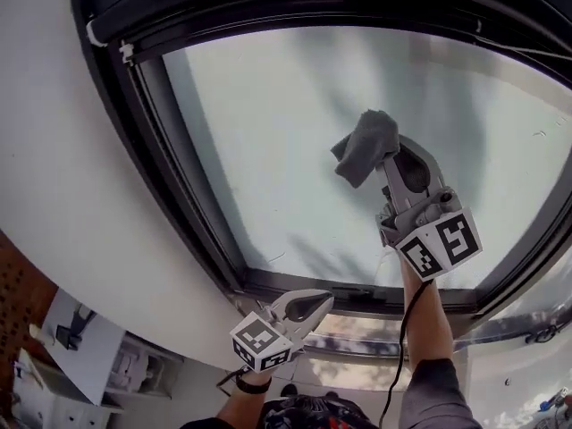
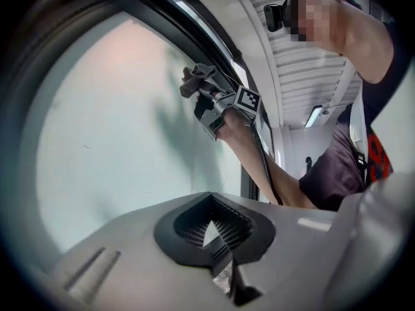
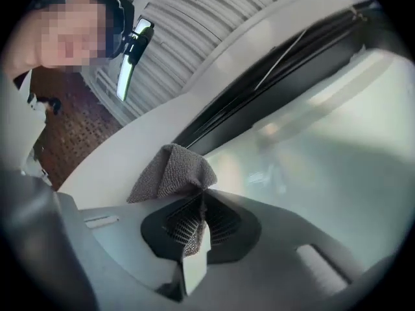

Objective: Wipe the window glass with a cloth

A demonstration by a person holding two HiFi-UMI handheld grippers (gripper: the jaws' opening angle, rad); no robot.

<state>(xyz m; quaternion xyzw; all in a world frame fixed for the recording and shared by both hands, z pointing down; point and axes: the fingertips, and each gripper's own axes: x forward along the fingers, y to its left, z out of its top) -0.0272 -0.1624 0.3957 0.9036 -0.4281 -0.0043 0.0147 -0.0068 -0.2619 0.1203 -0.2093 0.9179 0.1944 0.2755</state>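
Your right gripper [image 1: 387, 155] has its jaws clamped shut on the grey cloth [image 1: 365, 146]. In the right gripper view the fabric is pinched in the seam between the two jaws and bunches out in a peaked fold just past their tips.

From your head camera, the cloth sits over the right-of-centre part of the window glass [image 1: 268, 150]. Its bunched end points toward the glass's top edge. The gripper's body and marker cube [image 1: 440, 244] trail down toward the bottom edge. The cloth looks pressed to the pane, though no view shows the contact plainly. Your forearm [image 1: 427, 329] reaches up from below the glass to that gripper, with a black cable [image 1: 399, 347] hanging beside it.

Your left gripper [image 1: 320, 302] is low and off the pane, in front of the dark frame [image 1: 366, 296] that runs under the glass's bottom edge. Its jaws are closed together with nothing between them — the left gripper view shows the two tips meeting, with only pale glass beyond. It is well apart from the cloth, down and to the left of it across the glass.

The pane itself is a pale blue-grey with soft shadows across it, one of them close beside the cloth. The dark frame bounds the glass on every side you can see, and a white wall [image 1: 63, 168] lies to the left of the glass — outside the frame.
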